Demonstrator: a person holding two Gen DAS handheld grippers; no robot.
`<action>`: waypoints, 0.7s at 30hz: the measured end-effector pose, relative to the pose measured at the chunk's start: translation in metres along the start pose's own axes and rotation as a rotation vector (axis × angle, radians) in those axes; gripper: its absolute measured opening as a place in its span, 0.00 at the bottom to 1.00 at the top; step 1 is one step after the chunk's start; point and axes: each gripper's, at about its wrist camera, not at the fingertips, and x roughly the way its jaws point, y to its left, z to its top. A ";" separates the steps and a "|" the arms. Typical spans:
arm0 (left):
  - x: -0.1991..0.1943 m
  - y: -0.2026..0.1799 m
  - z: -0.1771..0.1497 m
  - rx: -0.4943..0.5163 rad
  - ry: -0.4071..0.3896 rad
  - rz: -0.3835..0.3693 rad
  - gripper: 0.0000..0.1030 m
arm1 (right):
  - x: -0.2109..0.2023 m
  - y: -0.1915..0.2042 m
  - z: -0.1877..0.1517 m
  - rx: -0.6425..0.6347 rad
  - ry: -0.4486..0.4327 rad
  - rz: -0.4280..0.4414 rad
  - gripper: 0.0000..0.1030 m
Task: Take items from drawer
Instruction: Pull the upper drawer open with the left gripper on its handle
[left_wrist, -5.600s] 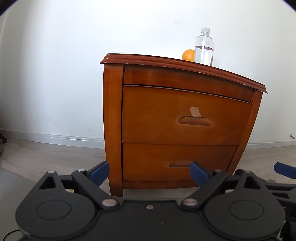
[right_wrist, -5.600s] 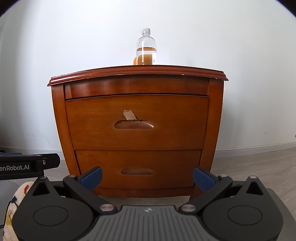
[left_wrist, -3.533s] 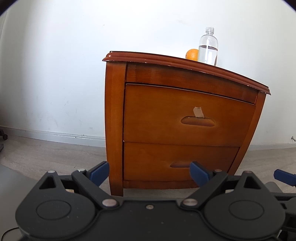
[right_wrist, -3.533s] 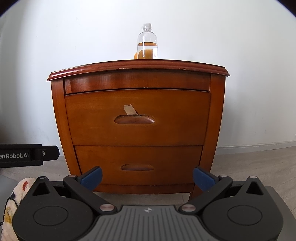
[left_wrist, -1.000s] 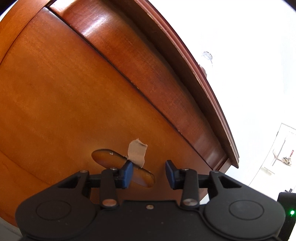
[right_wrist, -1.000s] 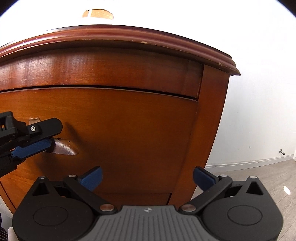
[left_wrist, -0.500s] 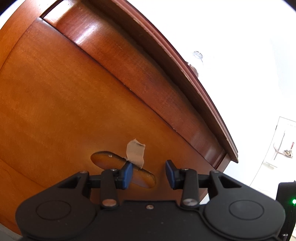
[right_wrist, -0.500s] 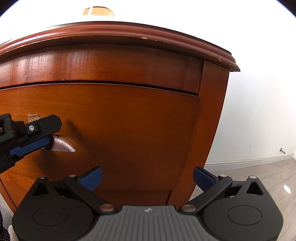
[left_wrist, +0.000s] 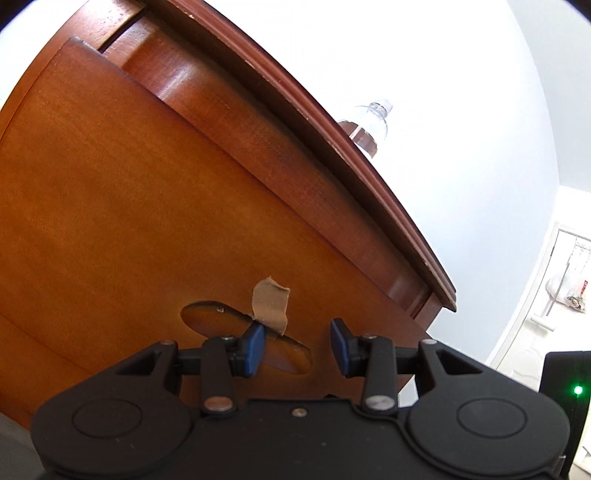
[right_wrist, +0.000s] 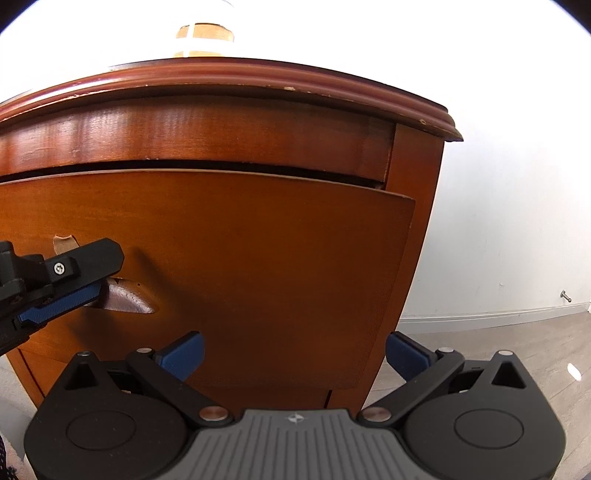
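On the nightstand (right_wrist: 417, 229), glossy orange-brown drawer (right_wrist: 229, 266), slightly ajar.

A reddish-brown wooden nightstand (right_wrist: 229, 266) fills both views, standing on a grey wood-look floor (right_wrist: 517, 339) against a white wall. Its moulded top edge (right_wrist: 258, 79) is chipped in spots. On top stands a clear plastic bottle (left_wrist: 367, 127), seen from below; in the right wrist view only its base shows, glowing orange-brown. The upper drawer front (left_wrist: 110, 206) sits slightly proud of the frame.
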 end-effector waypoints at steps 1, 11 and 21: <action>-0.004 -0.002 -0.001 -0.006 0.003 0.001 0.38 | -0.004 -0.002 0.000 0.001 -0.001 0.003 1.00; -0.042 -0.019 -0.010 -0.012 0.027 0.002 0.38 | -0.040 -0.022 -0.006 0.016 -0.009 0.009 1.00; -0.083 -0.033 -0.021 -0.015 0.047 -0.014 0.38 | -0.035 0.024 -0.039 0.071 0.036 0.001 1.00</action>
